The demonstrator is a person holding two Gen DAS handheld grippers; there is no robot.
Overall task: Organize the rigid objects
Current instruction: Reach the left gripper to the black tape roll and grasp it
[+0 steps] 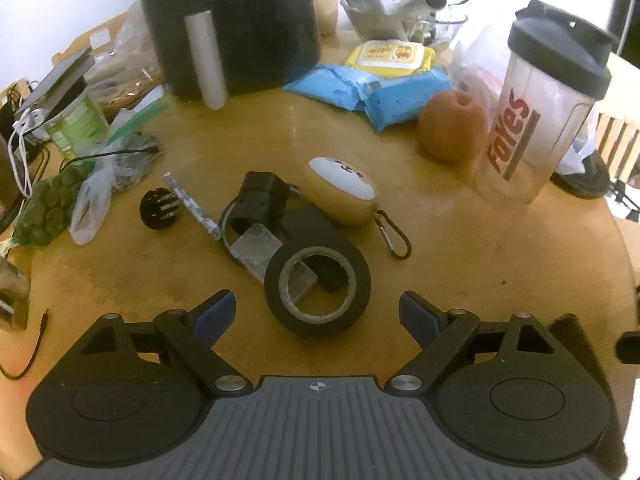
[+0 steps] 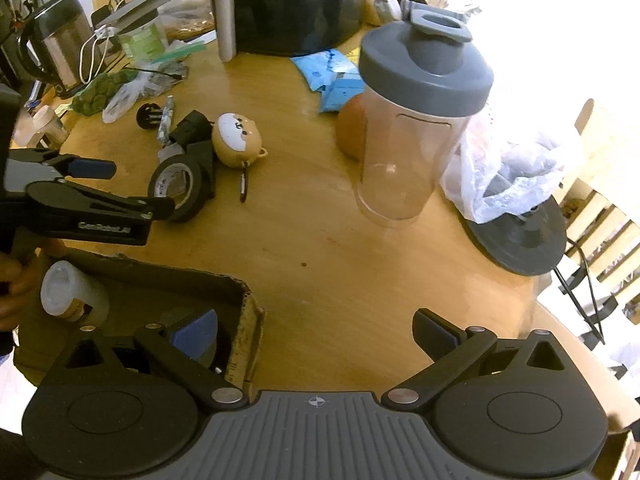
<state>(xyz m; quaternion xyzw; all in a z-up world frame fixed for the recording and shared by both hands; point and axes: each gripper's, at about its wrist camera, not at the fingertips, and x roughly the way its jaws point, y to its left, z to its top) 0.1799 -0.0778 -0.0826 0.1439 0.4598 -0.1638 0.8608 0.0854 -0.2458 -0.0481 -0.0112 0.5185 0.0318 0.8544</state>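
tape roll (image 1: 318, 291), black, flat on the round wooden table (image 1: 460, 264), partly atop a flat black piece (image 1: 308, 222) and a silver block (image 1: 254, 250). just beyond, a black adapter (image 1: 262, 196) with a wire loop, a grey stick (image 1: 192, 206), a small round black plug (image 1: 160, 208) with pins up. right of those, a tan dog-face case (image 1: 342, 192) with a carabiner (image 1: 394, 236) trailing toward the camera.

left gripper (image 1: 316, 314): fingers spread wide, blue pads either side of the tape roll's near edge, not touching it, nothing pinched. seen from the right wrist view too, at the left edge, held by a hand (image 2: 12, 284), pads open near the tape.

right gripper (image 2: 316, 336): fingers spread, empty, above bare table and the corner of a cardboard box (image 2: 248, 320). inside the box, a white bottle (image 2: 74, 296) lying on its side.

farther back: clear shaker bottle (image 2: 416, 120) with grey lid, upright; an orange fruit (image 1: 452, 128) beside it; blue packets (image 1: 380, 96); yellow wipes pack (image 1: 390, 54); black air fryer (image 1: 228, 24); steel kettle (image 2: 56, 40) at far left; white plastic bag (image 2: 516, 168) on a dark round base (image 2: 524, 232).
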